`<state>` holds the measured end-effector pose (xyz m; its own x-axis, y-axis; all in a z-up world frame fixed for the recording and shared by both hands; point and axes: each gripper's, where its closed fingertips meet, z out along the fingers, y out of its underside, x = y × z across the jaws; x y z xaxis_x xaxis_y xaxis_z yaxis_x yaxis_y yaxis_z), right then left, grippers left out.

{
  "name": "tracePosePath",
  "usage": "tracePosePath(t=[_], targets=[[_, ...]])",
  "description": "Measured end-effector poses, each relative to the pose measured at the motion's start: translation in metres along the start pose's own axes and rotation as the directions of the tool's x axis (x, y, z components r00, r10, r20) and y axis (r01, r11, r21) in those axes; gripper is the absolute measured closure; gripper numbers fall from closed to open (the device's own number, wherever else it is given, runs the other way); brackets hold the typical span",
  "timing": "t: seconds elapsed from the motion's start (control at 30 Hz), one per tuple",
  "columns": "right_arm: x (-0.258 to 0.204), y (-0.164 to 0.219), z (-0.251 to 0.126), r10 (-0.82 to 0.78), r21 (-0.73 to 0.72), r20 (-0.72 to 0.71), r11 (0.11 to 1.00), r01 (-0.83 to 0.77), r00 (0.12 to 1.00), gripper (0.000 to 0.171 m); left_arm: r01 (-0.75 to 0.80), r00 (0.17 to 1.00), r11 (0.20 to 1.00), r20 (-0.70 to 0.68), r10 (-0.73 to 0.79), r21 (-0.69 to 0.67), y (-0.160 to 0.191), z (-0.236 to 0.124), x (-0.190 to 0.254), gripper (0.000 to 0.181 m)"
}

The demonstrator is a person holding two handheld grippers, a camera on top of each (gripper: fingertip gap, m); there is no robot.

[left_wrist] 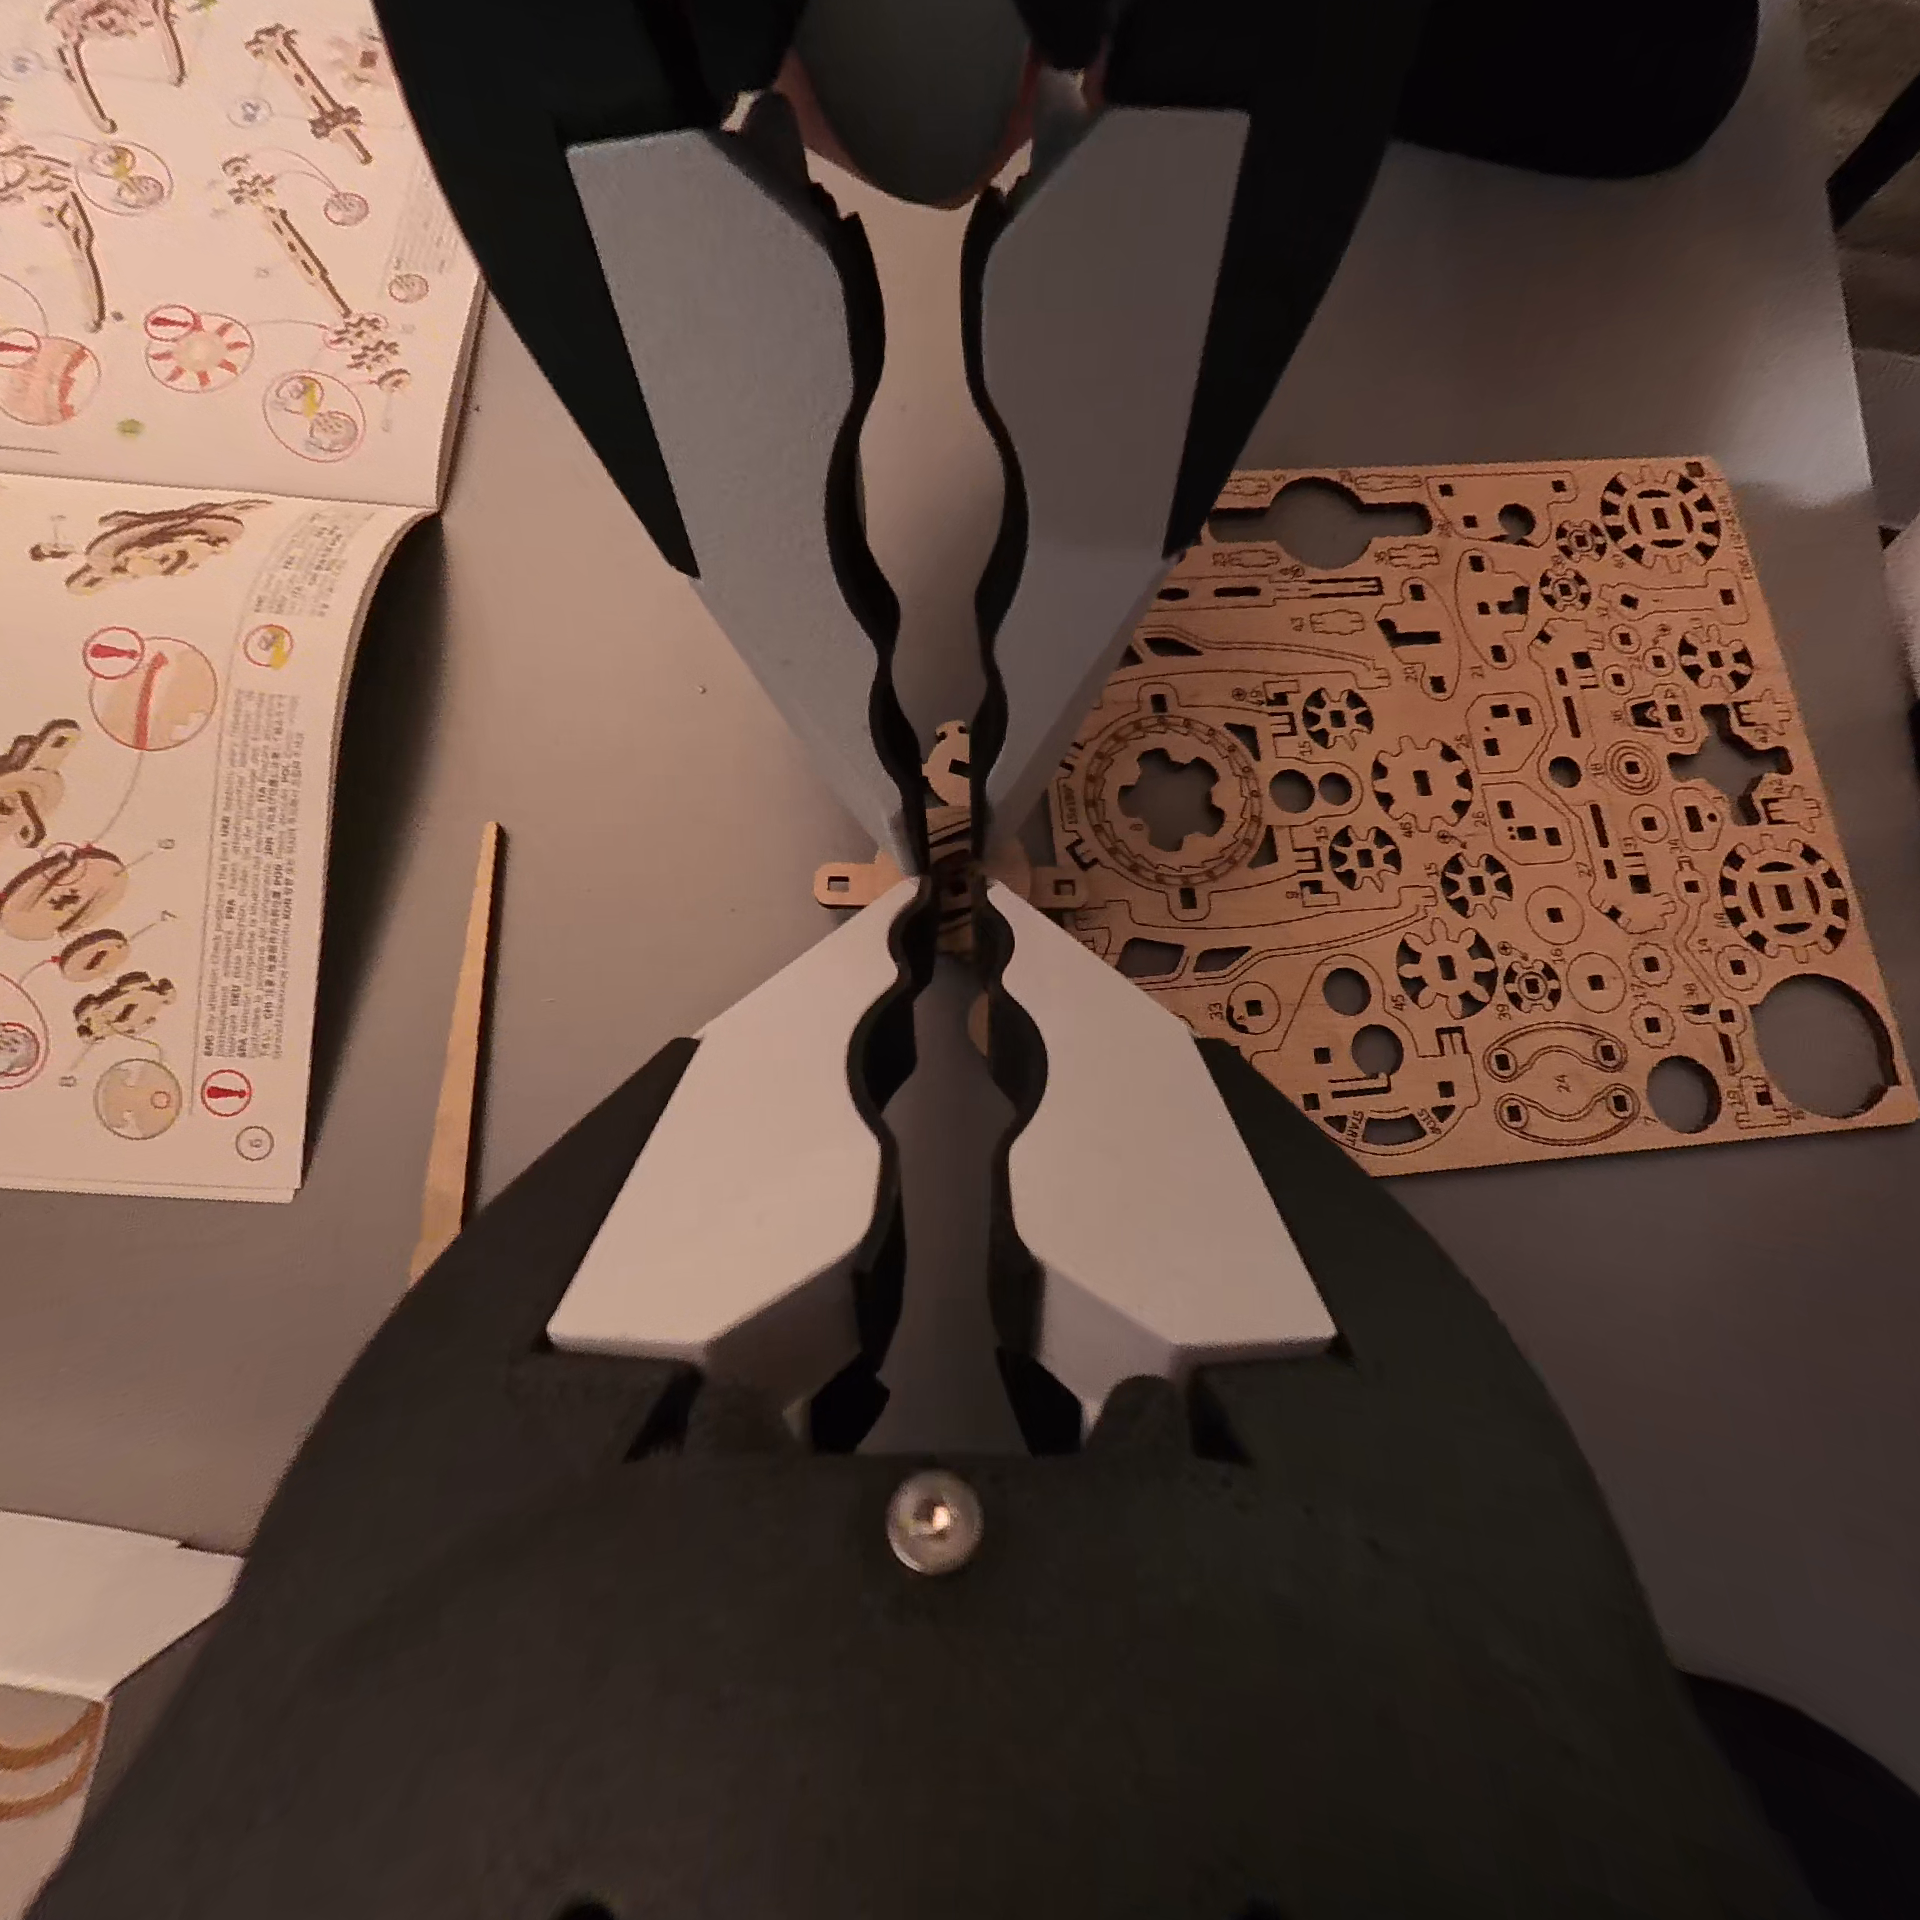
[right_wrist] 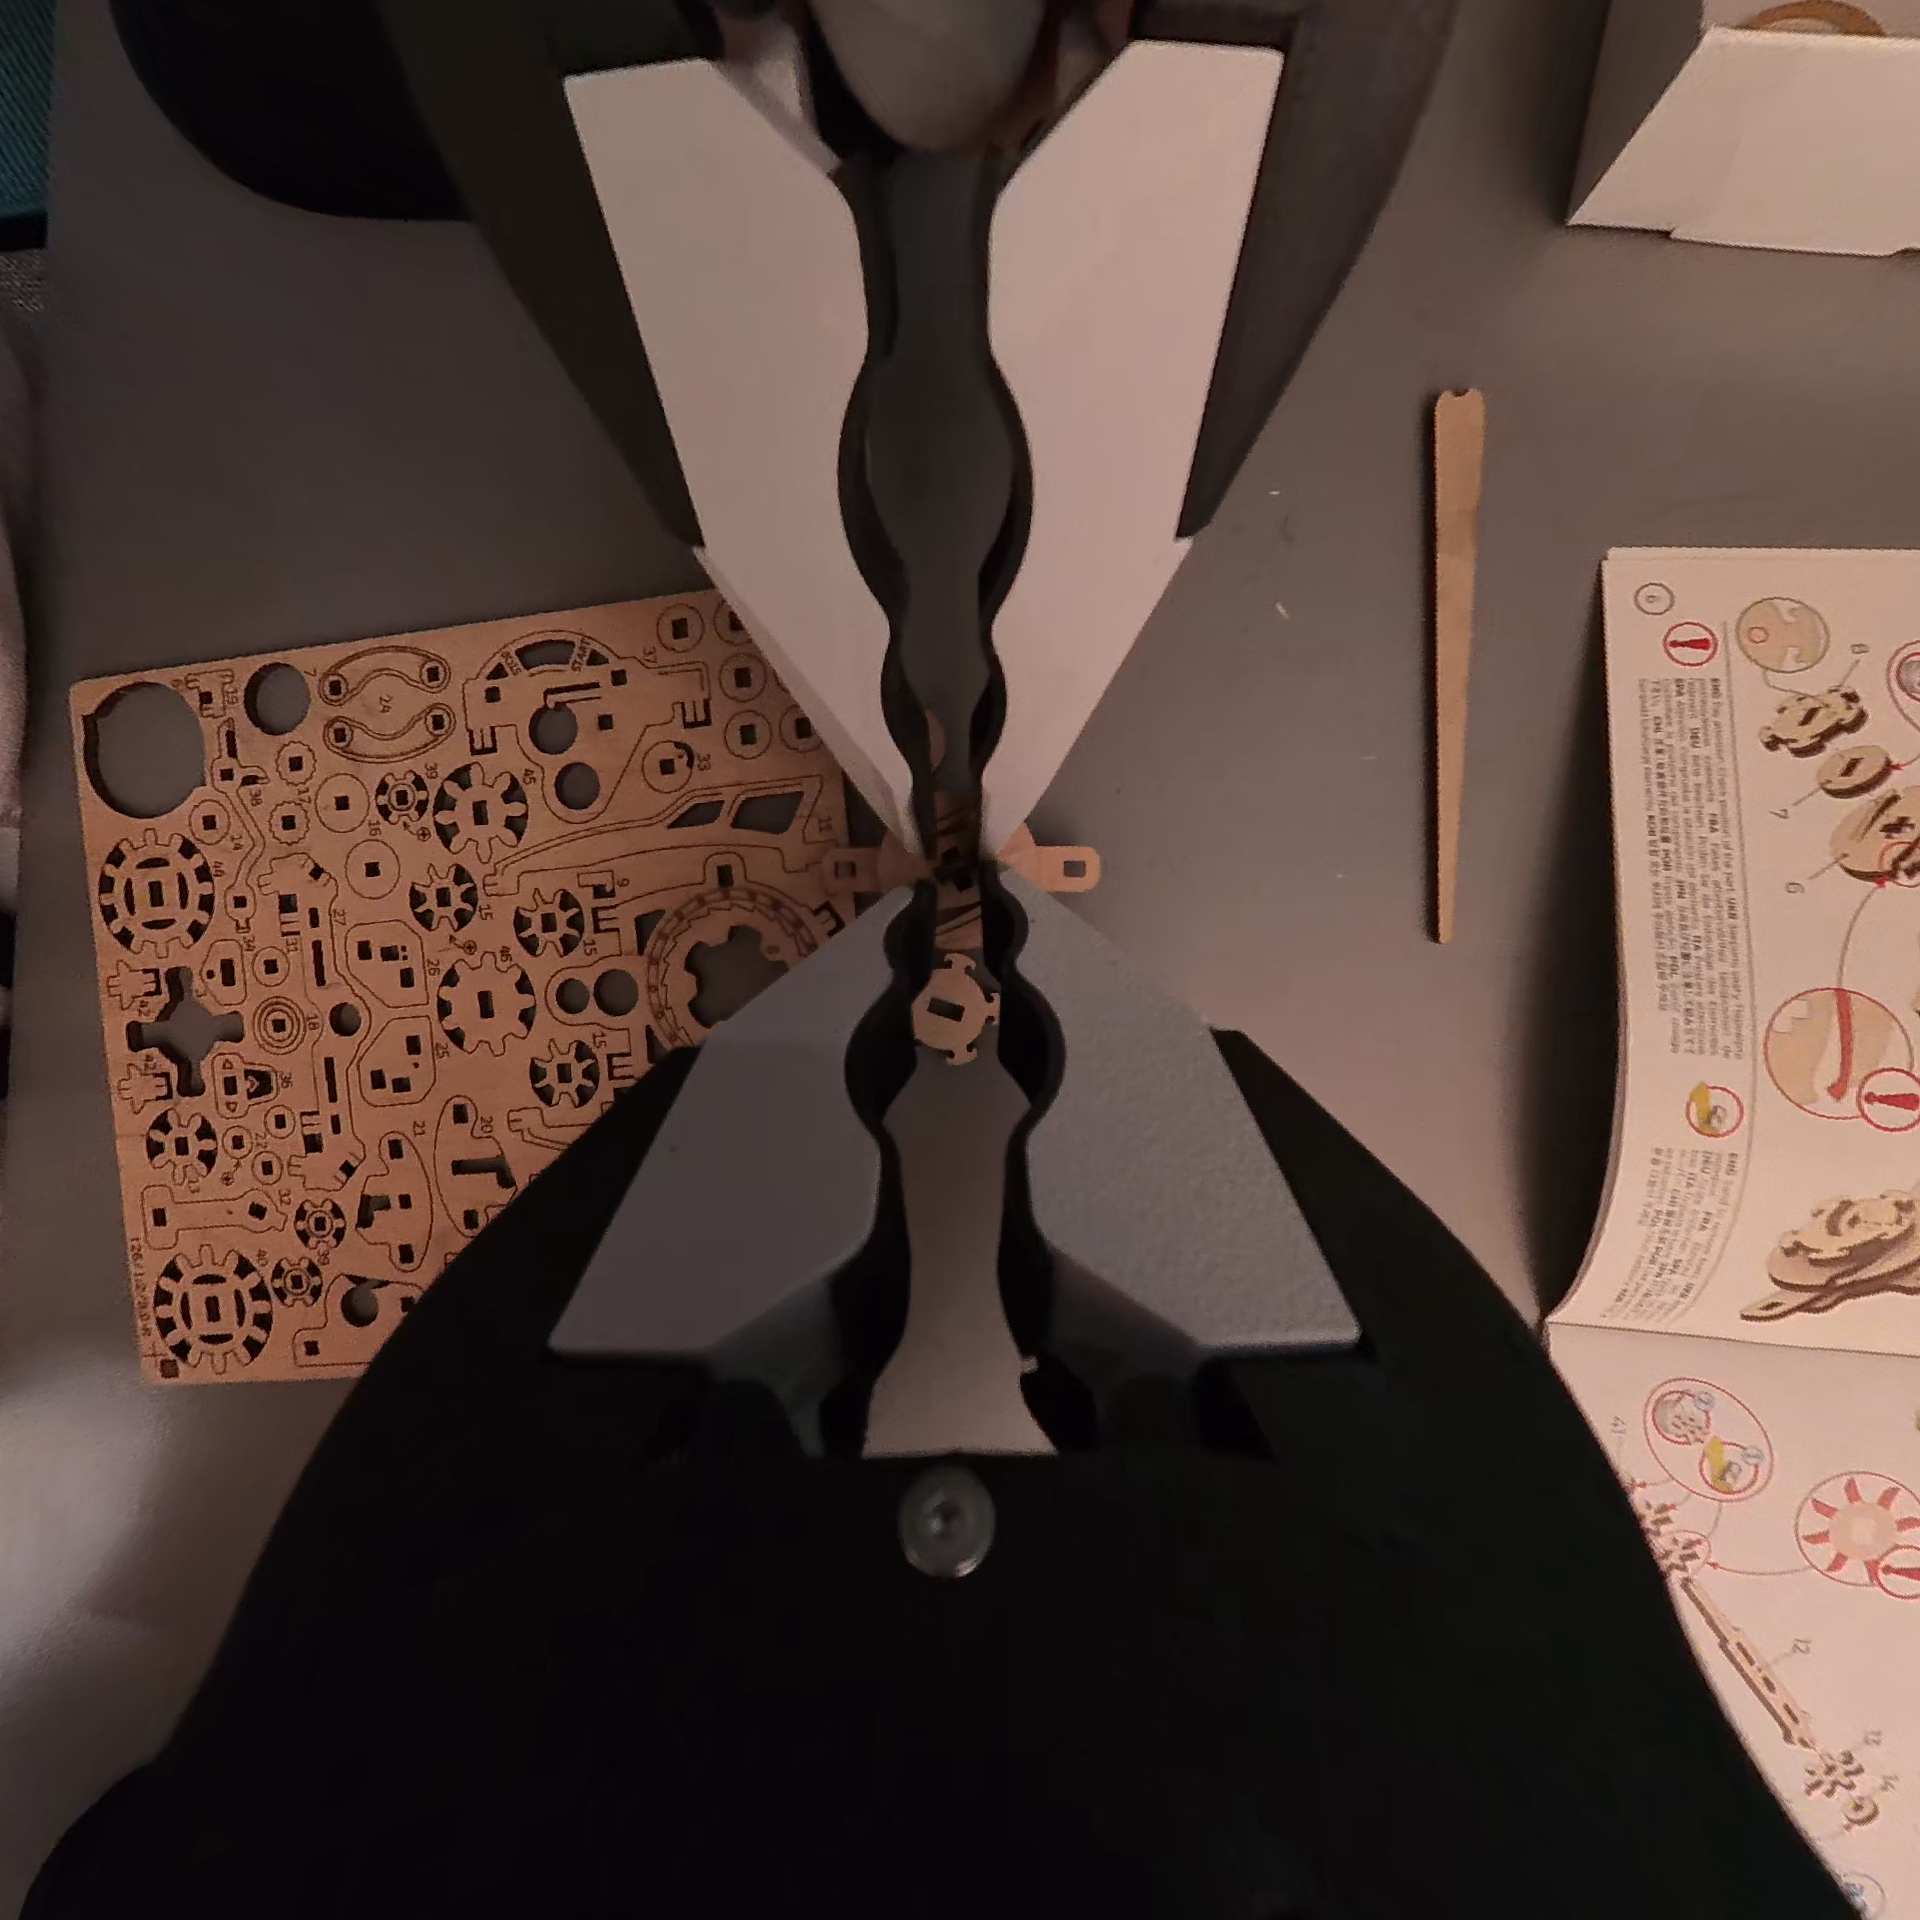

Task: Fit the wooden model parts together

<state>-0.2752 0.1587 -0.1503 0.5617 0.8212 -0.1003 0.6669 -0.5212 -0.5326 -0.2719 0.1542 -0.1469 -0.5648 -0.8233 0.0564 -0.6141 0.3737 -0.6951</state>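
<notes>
Two grippers meet tip to tip over the grey table. The left gripper is pinching the flat tabbed wooden piece, probably to steady it; the right gripper is clamped on the small gear (seemingly lining it up). The parts sheet lies alongside.

Both views are dimly lit, with a warm, muted cast. The grey surface is darkened toward the frame corners. Straight lines are bowed outward around the wooden parts sheet by wide-angle distortion. The near tongs bodies are rendered almost black, slightly soft.
</notes>
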Motion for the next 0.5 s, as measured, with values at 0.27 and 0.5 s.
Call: tracePosePath(t=[0.27, 0.5], targets=[[-0.0004, -0.0005, 0.0002, -0.003, -0.009, -0.007, 1.000, 0.003, 1.000, 0.161, -0.030, 0.999, 1.000, 0.018, 0.030, -0.009, 0.0014, -0.0004, 0.0005, 0.176], [-0.0001, 0.0000, 0.0003, 0.019, -0.036, 0.008, 0.999, -0.019, 1.000, 0.161, -0.041, 0.998, 0.999, 0.037, 0.042, -0.004, 0.0010, 0.0001, 0.0006, 0.176]])
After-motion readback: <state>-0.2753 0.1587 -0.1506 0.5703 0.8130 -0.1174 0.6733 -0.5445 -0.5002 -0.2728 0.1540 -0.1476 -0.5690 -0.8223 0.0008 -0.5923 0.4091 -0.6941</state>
